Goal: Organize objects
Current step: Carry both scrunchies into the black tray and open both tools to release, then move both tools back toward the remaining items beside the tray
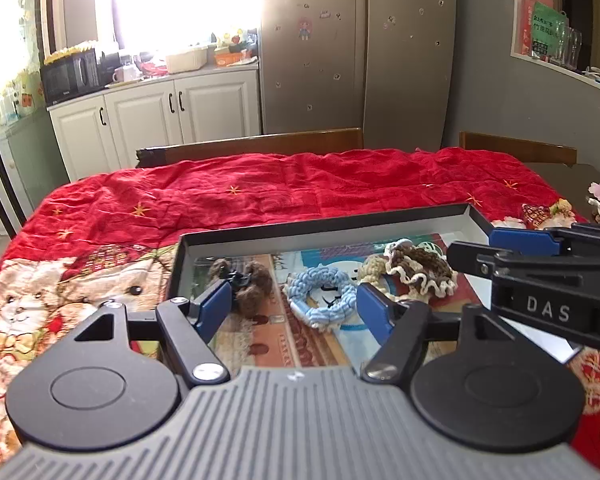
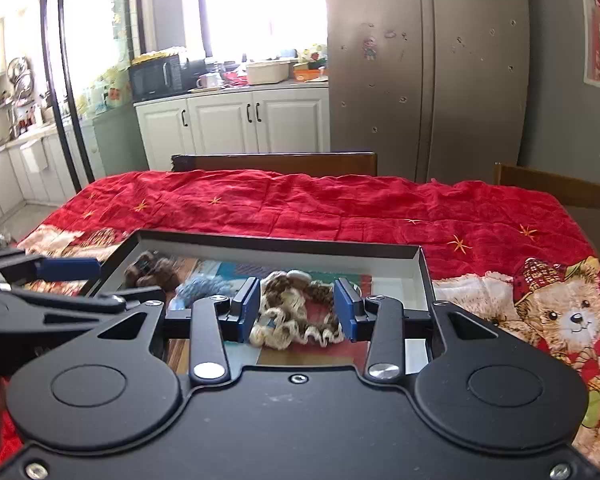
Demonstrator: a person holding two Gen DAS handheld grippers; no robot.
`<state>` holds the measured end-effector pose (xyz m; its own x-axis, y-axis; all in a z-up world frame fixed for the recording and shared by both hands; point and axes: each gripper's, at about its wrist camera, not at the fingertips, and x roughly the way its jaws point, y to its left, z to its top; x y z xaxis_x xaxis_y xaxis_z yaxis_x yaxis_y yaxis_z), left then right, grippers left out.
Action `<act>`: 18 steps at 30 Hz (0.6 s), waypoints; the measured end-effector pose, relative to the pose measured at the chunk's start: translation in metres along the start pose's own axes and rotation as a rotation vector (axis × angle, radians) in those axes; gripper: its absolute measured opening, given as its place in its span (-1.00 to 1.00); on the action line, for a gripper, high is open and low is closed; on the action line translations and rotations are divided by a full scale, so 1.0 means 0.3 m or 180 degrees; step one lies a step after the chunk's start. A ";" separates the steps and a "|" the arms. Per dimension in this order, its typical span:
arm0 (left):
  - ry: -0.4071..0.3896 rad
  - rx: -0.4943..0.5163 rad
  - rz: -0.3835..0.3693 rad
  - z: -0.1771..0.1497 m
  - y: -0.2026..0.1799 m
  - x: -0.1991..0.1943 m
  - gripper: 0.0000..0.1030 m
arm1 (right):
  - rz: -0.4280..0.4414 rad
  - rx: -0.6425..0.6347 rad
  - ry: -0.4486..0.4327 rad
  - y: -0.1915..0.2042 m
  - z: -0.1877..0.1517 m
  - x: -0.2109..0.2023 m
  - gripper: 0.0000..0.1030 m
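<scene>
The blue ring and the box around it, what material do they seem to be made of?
The blue ring looks like soft knitted or braided yarn, matte, with visible looped strands. The box looks like stiff cardboard: thin straight walls, dark outside, pale matte inside. Its floor looks glossy, with printed pictures.

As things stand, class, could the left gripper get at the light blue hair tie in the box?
Probably yes. The left gripper is open, and the light blue hair tie lies loose in the box between its fingers, with nothing covering it.

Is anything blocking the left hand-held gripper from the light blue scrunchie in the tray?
Nothing visible does. The light blue scrunchie lies uncovered in the tray, straight ahead between the open left hand-held gripper fingers; the brown scrunchie sits off to its right.
</scene>
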<state>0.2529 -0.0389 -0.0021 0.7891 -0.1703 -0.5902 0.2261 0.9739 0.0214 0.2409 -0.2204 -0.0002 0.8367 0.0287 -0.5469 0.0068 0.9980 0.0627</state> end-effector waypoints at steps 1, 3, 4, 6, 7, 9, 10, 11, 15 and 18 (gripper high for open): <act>-0.0017 -0.0002 0.0005 -0.005 0.003 -0.017 0.58 | 0.0005 -0.0029 0.0001 0.006 -0.006 -0.016 -0.22; -0.0037 0.0002 -0.0007 -0.017 0.006 -0.050 0.59 | 0.0010 -0.0090 0.0011 0.017 -0.020 -0.049 -0.21; -0.0042 0.0002 -0.0017 -0.024 0.007 -0.066 0.60 | 0.0016 -0.0124 0.0020 0.024 -0.027 -0.065 -0.20; -0.0046 0.0024 -0.0041 -0.039 0.005 -0.096 0.62 | 0.0011 -0.0190 0.0037 0.037 -0.043 -0.100 -0.18; -0.0049 0.0042 -0.0052 -0.046 0.003 -0.110 0.64 | 0.0014 -0.0220 0.0038 0.044 -0.051 -0.118 -0.17; -0.0069 0.0063 -0.0066 -0.063 -0.001 -0.141 0.65 | 0.0036 -0.0283 0.0037 0.058 -0.069 -0.160 -0.13; -0.0074 0.0064 -0.0074 -0.070 -0.003 -0.154 0.65 | 0.0038 -0.0315 0.0037 0.065 -0.077 -0.179 -0.12; -0.0075 0.0062 -0.0091 -0.079 -0.004 -0.169 0.66 | 0.0036 -0.0339 0.0035 0.071 -0.084 -0.199 -0.12; -0.0072 0.0104 -0.0135 -0.111 -0.009 -0.231 0.68 | 0.0076 -0.0371 0.0017 0.084 -0.113 -0.276 -0.10; -0.0075 0.0150 -0.0174 -0.139 -0.015 -0.275 0.70 | 0.0094 -0.0379 0.0050 0.083 -0.138 -0.322 -0.06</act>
<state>0.1629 -0.0228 0.0130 0.7879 -0.2271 -0.5725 0.2955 0.9549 0.0278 0.1376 -0.1958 0.0196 0.8269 0.0581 -0.5594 -0.0836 0.9963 -0.0201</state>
